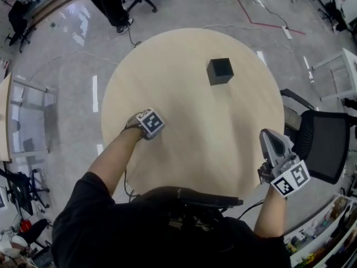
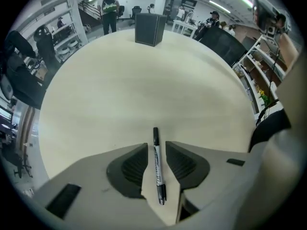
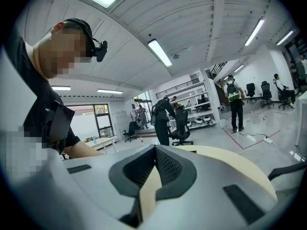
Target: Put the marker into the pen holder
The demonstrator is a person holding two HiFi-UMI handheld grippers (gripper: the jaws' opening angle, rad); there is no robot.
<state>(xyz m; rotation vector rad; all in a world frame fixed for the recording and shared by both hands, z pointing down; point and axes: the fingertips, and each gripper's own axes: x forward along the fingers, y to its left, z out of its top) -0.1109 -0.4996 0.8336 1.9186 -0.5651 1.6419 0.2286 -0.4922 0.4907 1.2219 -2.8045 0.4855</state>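
Note:
A black-and-white marker (image 2: pixel 157 166) lies flat on the round beige table (image 1: pixel 184 149), its capped end pointing away toward the far side. My left gripper (image 2: pixel 157 152) points straight down over it. Its dark pads (image 2: pixel 133 166) stand open on either side of the marker with a gap on both sides. In the head view only that gripper's marker cube (image 1: pixel 150 122) shows, at the table's near left. The black square pen holder (image 1: pixel 220 71) stands upright at the far side, also seen in the left gripper view (image 2: pixel 150 28). My right gripper (image 1: pixel 268 134) hovers at the table's near right edge, held about level, shut and empty (image 3: pixel 154 148).
A black office chair (image 1: pixel 324 145) stands close to the table's right edge, beside my right gripper. Cables (image 1: pixel 268 10) run across the glossy floor beyond the table. Shelves and desks line the room, and people (image 2: pixel 109 11) stand far off.

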